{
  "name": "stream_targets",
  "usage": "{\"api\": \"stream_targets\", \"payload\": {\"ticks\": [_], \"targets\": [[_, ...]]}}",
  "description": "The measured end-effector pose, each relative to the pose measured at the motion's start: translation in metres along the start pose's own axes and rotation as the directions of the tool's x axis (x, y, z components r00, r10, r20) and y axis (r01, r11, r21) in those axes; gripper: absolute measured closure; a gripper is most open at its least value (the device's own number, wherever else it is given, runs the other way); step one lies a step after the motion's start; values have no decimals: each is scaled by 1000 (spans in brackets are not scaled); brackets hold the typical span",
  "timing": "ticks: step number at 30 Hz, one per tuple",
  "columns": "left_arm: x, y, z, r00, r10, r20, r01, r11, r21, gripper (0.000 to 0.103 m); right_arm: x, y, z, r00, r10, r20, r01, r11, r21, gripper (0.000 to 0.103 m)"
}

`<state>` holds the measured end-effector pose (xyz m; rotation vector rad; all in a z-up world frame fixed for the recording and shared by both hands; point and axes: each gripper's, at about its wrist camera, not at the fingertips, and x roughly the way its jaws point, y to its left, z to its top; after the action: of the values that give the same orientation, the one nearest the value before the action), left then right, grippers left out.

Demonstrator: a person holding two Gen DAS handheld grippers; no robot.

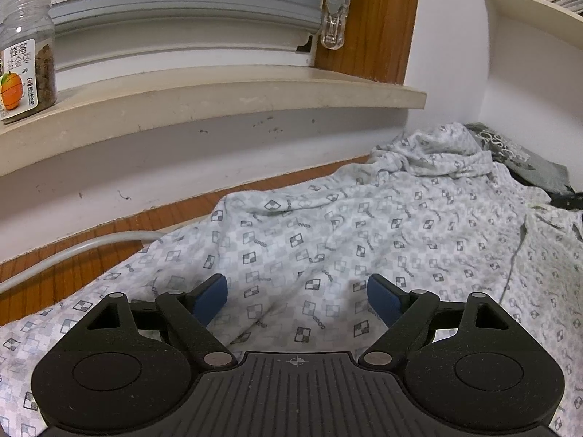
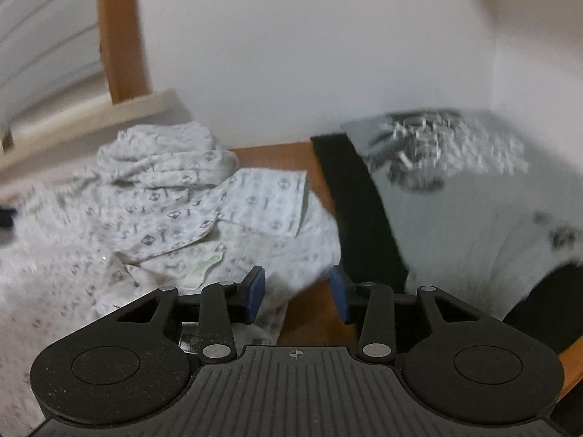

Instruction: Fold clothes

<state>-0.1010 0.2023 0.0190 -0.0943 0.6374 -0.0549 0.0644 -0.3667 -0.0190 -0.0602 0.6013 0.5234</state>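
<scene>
A white shirt with a grey checked-square print [image 1: 346, 225] lies spread and wrinkled over the wooden surface [image 1: 73, 266]. My left gripper [image 1: 297, 291] hovers low over it, jaws wide, nothing between the blue pads. In the blurred right wrist view the same shirt [image 2: 175, 200] shows its collar and bunched folds at left. My right gripper [image 2: 297, 284] stands part-way open over the shirt's right edge and bare wood [image 2: 309, 324], pads pressing on nothing. A grey printed T-shirt [image 2: 455, 200] with a black band [image 2: 360, 211] lies to the right, and shows as a grey T-shirt [image 1: 517, 156] beyond the shirt.
A glass jar [image 1: 27, 54] stands on the window sill [image 1: 218, 91] at back left, below a blind with a cord clip [image 1: 333, 18]. A grey cable [image 1: 73, 251] runs along the wood at left. A bookshelf [image 1: 539, 11] hangs at upper right.
</scene>
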Motion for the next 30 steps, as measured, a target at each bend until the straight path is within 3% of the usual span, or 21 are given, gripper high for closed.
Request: {"api": "stream_targets", "payload": {"ticks": [6,8,9,13,15,16,18,22,24,25,30], "targets": [[0,0,0,1000,-3,-1,3,1000,-2,16,16,-6,-1,1000,24,-9,-24,998,63,59],[0,0,0,1000,-4,-2,4,1000,-1,16,18,-5,0,999,38,-13,-37,998,56,80],[0,0,0,1000,-6,-2,6,1000,-3,16,11,0,5,1000,4,-7,-4,1000,16,98],[0,3,0,1000,-10,-2,10,1000,-17,16,-19,25,28,988,-152,40,157,973,-168,99],[1,4,0,1000,-12,-5,12,1000,-15,16,-41,41,44,950,-277,143,304,924,-231,99],[1,4,0,1000,-12,-5,12,1000,-12,16,-50,43,51,943,-288,170,322,919,-228,98],[2,4,0,1000,-12,-5,12,1000,-7,16,-58,39,58,954,-252,163,284,933,-219,98],[2,6,0,1000,-15,-3,15,1000,-12,15,-52,23,42,976,-211,59,218,956,-197,94],[2,6,0,1000,-16,-4,16,1000,-10,15,-53,12,24,985,-174,14,174,973,-148,80],[2,6,0,1000,-17,-4,16,1000,-8,15,-54,7,15,987,-162,6,161,977,-137,74],[1,5,0,1000,-13,-5,13,1000,-7,15,-68,0,-24,981,-192,-26,187,973,-139,72]]}}
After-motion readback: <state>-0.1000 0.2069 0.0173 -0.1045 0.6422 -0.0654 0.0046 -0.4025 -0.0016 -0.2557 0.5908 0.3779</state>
